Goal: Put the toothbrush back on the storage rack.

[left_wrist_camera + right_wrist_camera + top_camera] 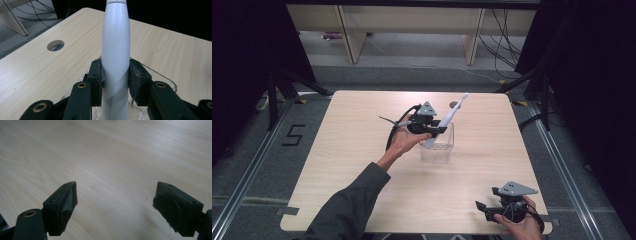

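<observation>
The light wooden table point(362, 170) is the biggest thing here, a rounded-corner top on a grey floor with black curtains at either side. Near its 12 o'clock edge there is a round hole point(55, 45) cut through the top, seen clearly in the left gripper view at about 10 o'clock from the jaws.

Just past the table's centre stands a clear plastic box point(438, 146), open at the top, its see-through walls letting the wood grain show. Its curved rim also appears under the jaws in the left gripper view.

Next in size is the electric toothbrush point(447, 119): a smooth white, rounded handle that narrows toward a thin neck, plain and glossy. It is tilted, lower end down inside the box, thin end pointing toward 1 o'clock above the table.

The left gripper point(432, 131) is held by the person's left hand point(406, 140), the dark sleeve reaching in from 6 o'clock. Its jaws are closed onto the toothbrush handle, both pads pressed against the white body, right over the box at its 11 o'clock corner.

The right gripper point(486, 209) sits well apart at the table's 5 o'clock corner, low over bare wood in the person's right hand point(522, 226). Its jaws stand wide apart with nothing between them.
</observation>
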